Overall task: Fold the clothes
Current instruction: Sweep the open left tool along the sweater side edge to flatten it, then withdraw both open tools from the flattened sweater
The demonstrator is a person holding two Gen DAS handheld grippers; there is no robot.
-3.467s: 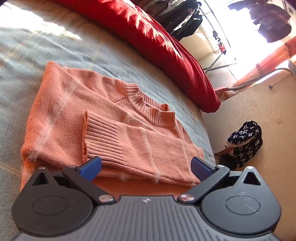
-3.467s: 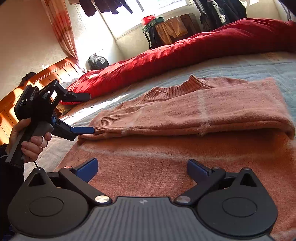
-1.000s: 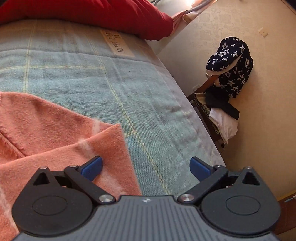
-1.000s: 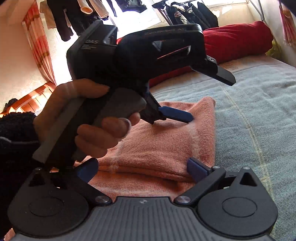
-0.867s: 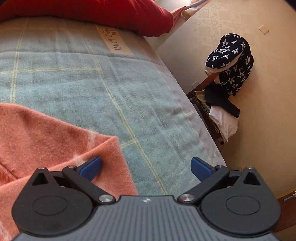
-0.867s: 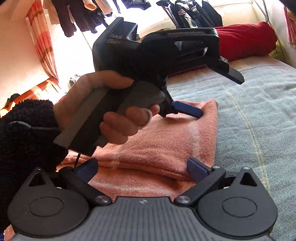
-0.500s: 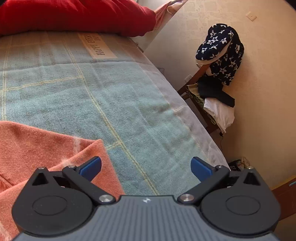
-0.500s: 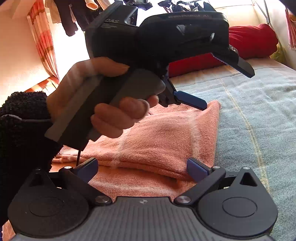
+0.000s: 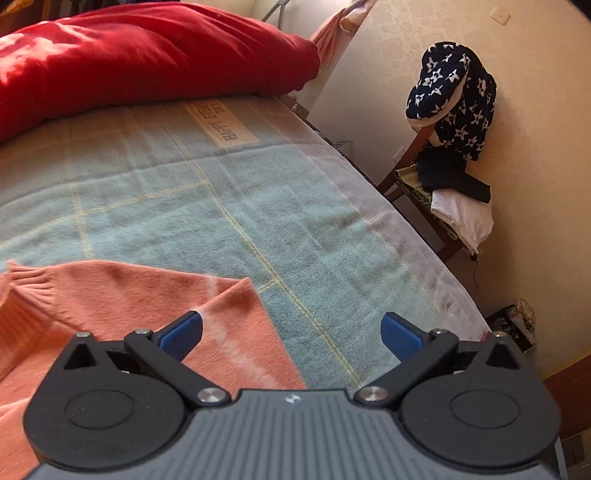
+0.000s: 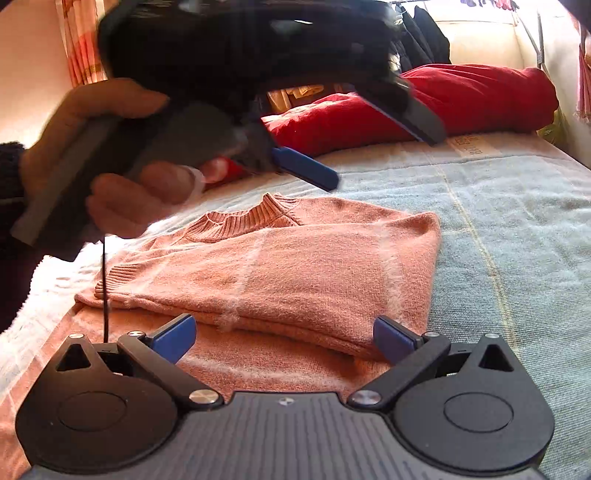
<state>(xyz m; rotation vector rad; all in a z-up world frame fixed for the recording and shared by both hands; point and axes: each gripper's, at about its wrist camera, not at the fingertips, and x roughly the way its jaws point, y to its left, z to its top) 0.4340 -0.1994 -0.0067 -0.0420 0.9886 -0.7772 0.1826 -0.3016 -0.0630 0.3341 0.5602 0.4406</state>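
Note:
An orange knit sweater (image 10: 295,273) lies on the bed, its sides and a sleeve folded in and its ribbed collar (image 10: 251,218) towards the far side. My right gripper (image 10: 284,338) is open and low over the near folded edge, holding nothing. A hand holds my left gripper (image 10: 384,158) in the air above the sweater, blurred, jaws apart and empty. In the left wrist view the left gripper (image 9: 291,334) is open, with the sweater's corner (image 9: 229,314) under its left blue finger (image 9: 181,332) and bare blanket under the right one.
A pale blue-green checked blanket (image 9: 258,192) covers the bed. A red duvet (image 9: 147,55) is bunched along the far side. Past the bed's right edge, a wooden chair piled with clothes (image 9: 450,122) stands against the wall. Dark garments hang by the window (image 10: 424,33).
The left gripper has lifted off the sweater's right edge and now hangs clear above it. Its view has drawn back, showing more of the sweater. The right gripper stays put.

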